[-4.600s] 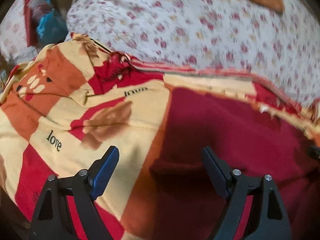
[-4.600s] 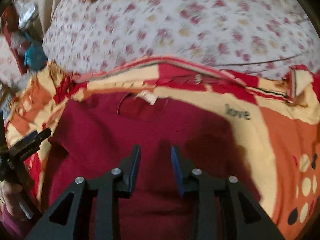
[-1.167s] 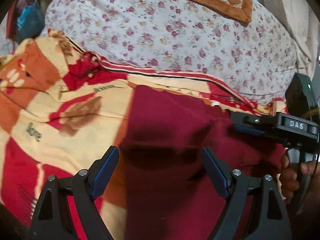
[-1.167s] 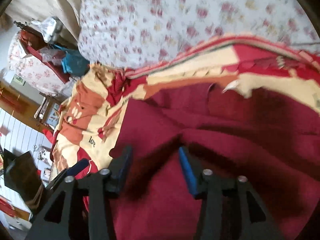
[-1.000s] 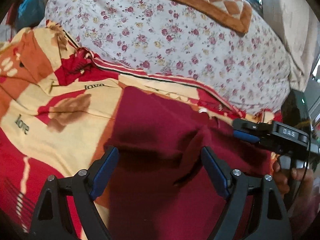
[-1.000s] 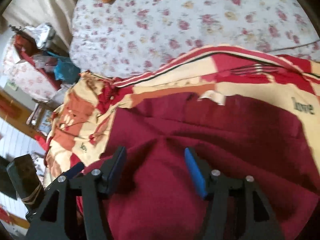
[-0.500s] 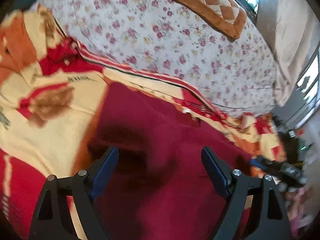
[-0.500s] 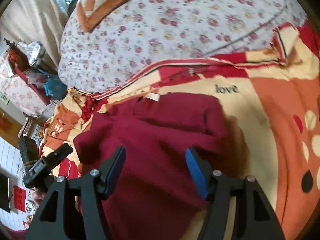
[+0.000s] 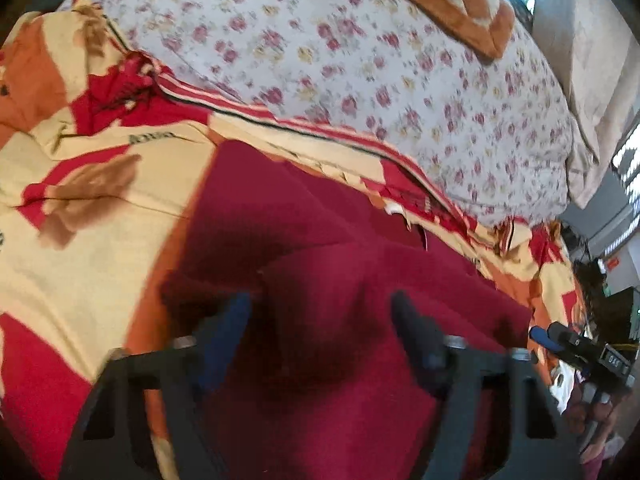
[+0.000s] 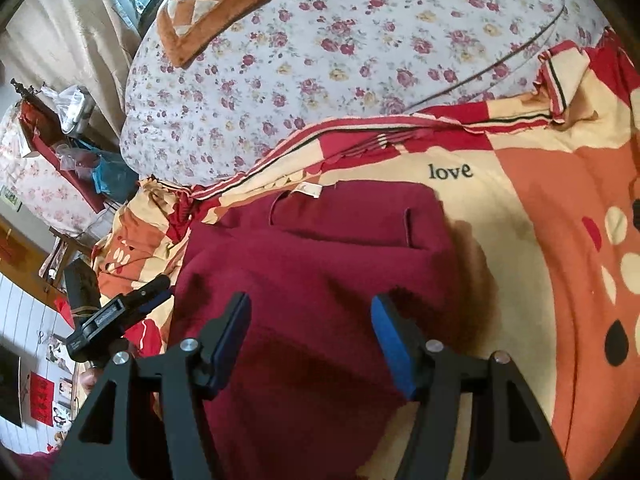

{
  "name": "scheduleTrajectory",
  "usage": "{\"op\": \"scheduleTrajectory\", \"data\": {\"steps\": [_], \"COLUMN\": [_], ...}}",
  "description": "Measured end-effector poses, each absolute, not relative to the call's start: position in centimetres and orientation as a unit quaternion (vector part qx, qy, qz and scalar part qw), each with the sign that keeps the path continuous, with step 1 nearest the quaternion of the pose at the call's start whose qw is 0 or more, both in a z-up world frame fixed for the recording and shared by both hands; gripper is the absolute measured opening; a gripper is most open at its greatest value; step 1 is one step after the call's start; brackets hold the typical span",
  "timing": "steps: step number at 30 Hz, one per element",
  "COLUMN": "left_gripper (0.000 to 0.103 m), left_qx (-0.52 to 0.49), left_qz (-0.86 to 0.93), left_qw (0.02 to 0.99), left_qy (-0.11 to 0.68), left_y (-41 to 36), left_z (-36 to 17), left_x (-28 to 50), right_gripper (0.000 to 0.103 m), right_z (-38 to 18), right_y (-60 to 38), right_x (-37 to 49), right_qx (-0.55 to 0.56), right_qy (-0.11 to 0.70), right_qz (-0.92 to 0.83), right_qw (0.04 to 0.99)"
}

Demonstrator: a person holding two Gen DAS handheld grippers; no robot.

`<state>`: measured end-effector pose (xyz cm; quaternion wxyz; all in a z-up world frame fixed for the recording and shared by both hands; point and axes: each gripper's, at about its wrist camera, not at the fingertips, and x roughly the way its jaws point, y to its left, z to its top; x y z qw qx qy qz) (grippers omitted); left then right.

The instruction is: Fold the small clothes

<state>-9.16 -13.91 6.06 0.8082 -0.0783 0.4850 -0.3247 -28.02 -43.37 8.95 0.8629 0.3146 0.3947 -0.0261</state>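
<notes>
A dark red small garment (image 10: 320,256) lies on a red, cream and orange blanket (image 10: 540,208), its white neck label (image 10: 310,189) at the far edge. Its right side is folded in with a straight edge. It also shows in the left wrist view (image 9: 320,280). My right gripper (image 10: 310,324) is open and empty just above the garment's near part. My left gripper (image 9: 320,320) is open, blurred, over the garment's left part, with a raised fold between its fingers. The left gripper also shows at the left of the right wrist view (image 10: 120,312), and the right gripper at the right of the left wrist view (image 9: 576,350).
A floral white quilt (image 10: 360,60) is heaped behind the blanket, with a brown checked cushion (image 10: 216,0) on it. Curtains (image 10: 72,28) and cluttered furniture (image 10: 68,148) stand at the left. The blanket's cream and orange area lies to the right of the garment.
The right gripper drew back to the right and the garment's right side now lies folded in. The left gripper moved lower over the garment's left part, and its jaws look a little narrower.
</notes>
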Motion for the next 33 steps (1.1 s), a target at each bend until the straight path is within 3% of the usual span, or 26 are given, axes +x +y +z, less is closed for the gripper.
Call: {"op": "scheduleTrajectory", "data": {"steps": [1,2,10,14,21,25,33], "left_gripper": [0.004,0.000,0.000,0.000,0.000,0.000,0.000], "left_qx": [-0.064,-0.044,-0.050,-0.037,0.001,-0.002,0.003], "left_qz": [-0.323,-0.325,-0.339,-0.349,-0.382,-0.436,-0.518], "left_qw": [0.807,0.805,0.823,0.814,0.799,0.791,0.771], "left_qy": [0.491,0.495,0.452,0.462,0.464,0.429,0.371], "left_y": [-14.5,-15.1,-14.5,-13.8,-12.8,-12.5,-13.3], "left_z": [6.0,6.2,13.5,13.9,13.5,16.2,22.2], "left_x": [-9.1,-9.2,-6.9,-7.0,-11.2,-14.6,-20.3], "right_gripper": [0.066,0.066,0.067,0.067,0.067,0.067,0.067], "right_z": [8.9,9.0,9.1,8.7,8.7,6.6,4.2], "right_y": [-43.5,-43.6,-47.5,-48.9,-49.7,-50.8,-48.8], "right_x": [-28.2,-28.4,-30.2,-29.2,-24.8,-22.6,-16.3], "right_qx": [0.313,0.310,0.314,0.316,0.285,0.310,0.207], "right_qy": [0.394,0.393,0.376,0.388,0.421,0.448,0.533], "right_qz": [-0.029,-0.035,-0.108,-0.126,-0.128,-0.139,-0.144], "right_qw": [0.863,0.865,0.865,0.857,0.851,0.827,0.808]}}
